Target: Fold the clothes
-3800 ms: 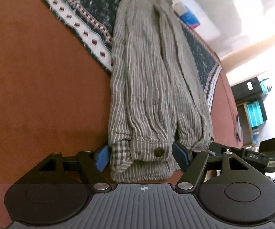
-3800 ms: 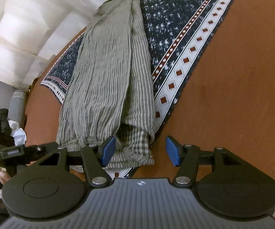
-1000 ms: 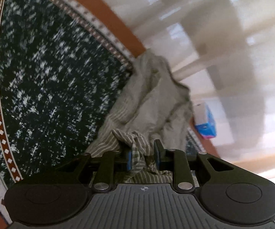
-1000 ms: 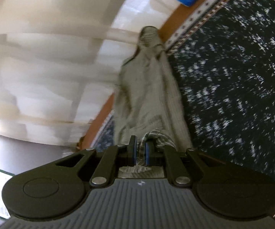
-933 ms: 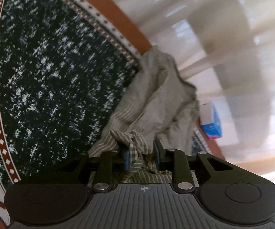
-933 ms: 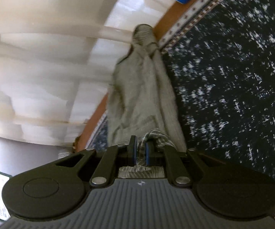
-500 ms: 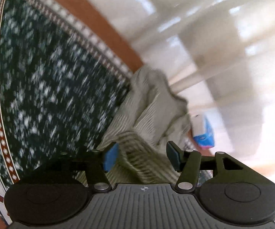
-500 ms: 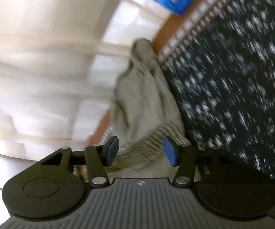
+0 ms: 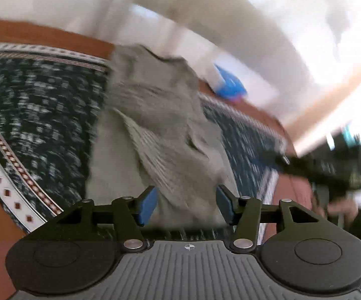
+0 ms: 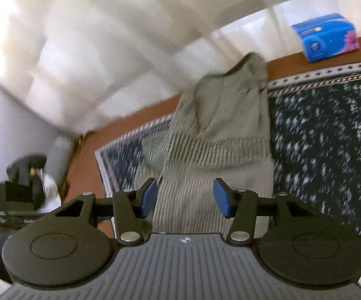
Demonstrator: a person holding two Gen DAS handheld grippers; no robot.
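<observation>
The grey striped garment (image 9: 155, 125) lies folded over on itself on the dark patterned rug (image 9: 30, 115), its far end near the rug's border. My left gripper (image 9: 186, 201) hovers above the near end of the fold; its jaws are closing slightly, the blue pads stand wide apart, and no cloth is pinched between them. In the right wrist view the same garment (image 10: 218, 137) lies in a doubled strip on the rug (image 10: 330, 137). My right gripper (image 10: 185, 196) is open above its near part and holds nothing. Both views are motion-blurred.
A blue tissue box (image 10: 327, 38) sits on the brown surface (image 10: 85, 175) beyond the rug's far edge, also seen as a blue blur (image 9: 229, 86). White curtains or a wall stand behind. Dark gear and clutter lie off the left edge (image 10: 27, 170).
Both grippers let go of the garment's end, opened wide and rose back from it. The released end now lies on the rest of the garment. Both views rolled.
</observation>
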